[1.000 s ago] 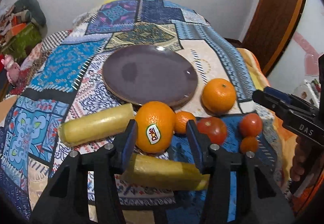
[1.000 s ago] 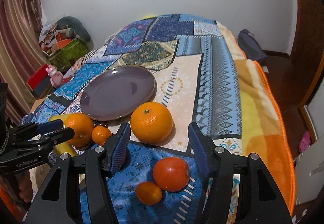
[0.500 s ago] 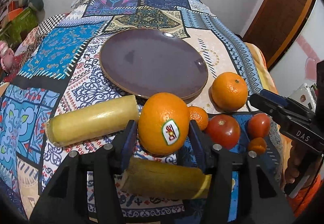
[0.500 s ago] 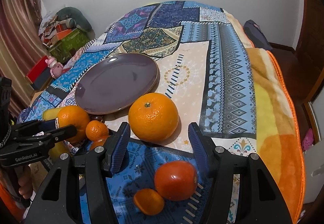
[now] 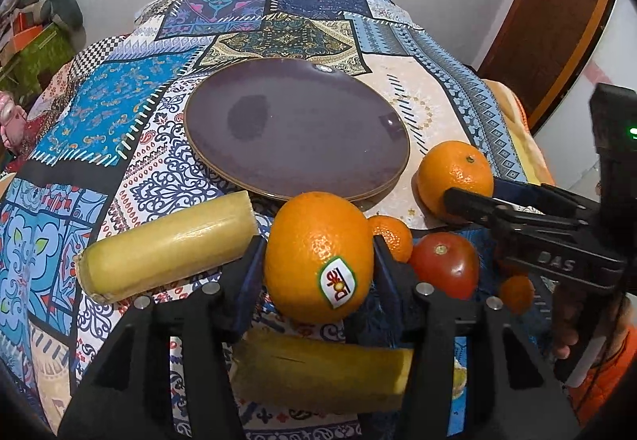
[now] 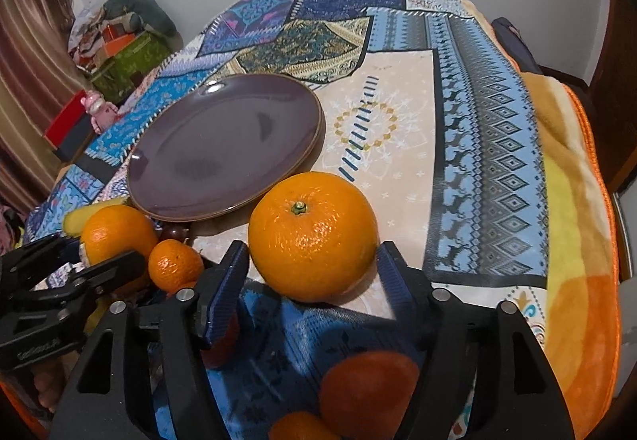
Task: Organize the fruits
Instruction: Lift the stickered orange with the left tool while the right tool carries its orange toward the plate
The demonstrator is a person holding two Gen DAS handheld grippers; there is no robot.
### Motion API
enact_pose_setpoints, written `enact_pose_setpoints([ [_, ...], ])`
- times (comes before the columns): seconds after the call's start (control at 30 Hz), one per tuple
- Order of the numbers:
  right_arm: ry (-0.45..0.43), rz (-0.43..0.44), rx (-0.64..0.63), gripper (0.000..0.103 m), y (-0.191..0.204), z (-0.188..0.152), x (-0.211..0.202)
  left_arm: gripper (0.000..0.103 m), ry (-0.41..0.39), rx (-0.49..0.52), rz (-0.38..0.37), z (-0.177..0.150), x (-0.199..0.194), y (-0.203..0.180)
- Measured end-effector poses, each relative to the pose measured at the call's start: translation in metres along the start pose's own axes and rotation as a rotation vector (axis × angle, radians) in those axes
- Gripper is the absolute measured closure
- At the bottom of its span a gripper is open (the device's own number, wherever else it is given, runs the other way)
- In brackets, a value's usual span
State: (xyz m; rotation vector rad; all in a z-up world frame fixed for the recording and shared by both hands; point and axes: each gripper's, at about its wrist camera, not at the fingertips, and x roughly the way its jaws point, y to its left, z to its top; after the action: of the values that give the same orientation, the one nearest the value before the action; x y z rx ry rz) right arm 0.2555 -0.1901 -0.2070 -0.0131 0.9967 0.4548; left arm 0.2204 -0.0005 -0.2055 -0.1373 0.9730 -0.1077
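Observation:
My left gripper (image 5: 316, 264) is shut on a large orange with a Dole sticker (image 5: 318, 257) and holds it just in front of the dark purple plate (image 5: 294, 129). My right gripper (image 6: 312, 264) is open, with its fingers either side of a second large orange (image 6: 313, 235) that rests on the quilt beside the plate (image 6: 223, 149). This orange also shows in the left wrist view (image 5: 454, 173). A small mandarin (image 5: 392, 237), a red tomato (image 5: 444, 264) and another small mandarin (image 5: 515, 292) lie near both grippers.
Two yellow stalk pieces lie on the patterned quilt, one at the left (image 5: 167, 245) and one under the left gripper (image 5: 318, 368). The quilt's orange edge (image 6: 585, 241) drops off at the right. Boxes and clutter (image 6: 119, 53) stand at the far left.
My left gripper has shut on the Dole orange and lifted it slightly. My right gripper has moved forward, so that its open fingers now flank the second orange.

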Motion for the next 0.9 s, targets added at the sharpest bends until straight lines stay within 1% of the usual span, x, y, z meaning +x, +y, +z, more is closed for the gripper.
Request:
enact_pose_setpoints([
  [0.17, 0.010, -0.019, -0.006, 0.034, 0.002, 0.000, 0.008, 0.052, -0.003, -0.012, -0.014, 0.000, -0.001, 0.002],
  [0.37, 0.006, -0.021, 0.002, 0.036, 0.001, -0.002, 0.006, 0.052, 0.001, 0.009, -0.005, 0.000, -0.003, -0.002],
  [0.5, 0.007, -0.026, -0.001, 0.037, 0.003, -0.002, 0.004, 0.052, 0.009, -0.010, -0.017, 0.001, -0.007, 0.001],
  [0.73, -0.005, -0.011, 0.010, 0.037, 0.006, -0.008, -0.011, 0.052, -0.017, 0.004, -0.013, 0.001, -0.025, -0.002],
  [0.9, -0.040, -0.006, 0.011, 0.039, 0.010, -0.007, -0.029, 0.052, -0.048, 0.008, -0.020, 0.005, -0.044, -0.005],
])
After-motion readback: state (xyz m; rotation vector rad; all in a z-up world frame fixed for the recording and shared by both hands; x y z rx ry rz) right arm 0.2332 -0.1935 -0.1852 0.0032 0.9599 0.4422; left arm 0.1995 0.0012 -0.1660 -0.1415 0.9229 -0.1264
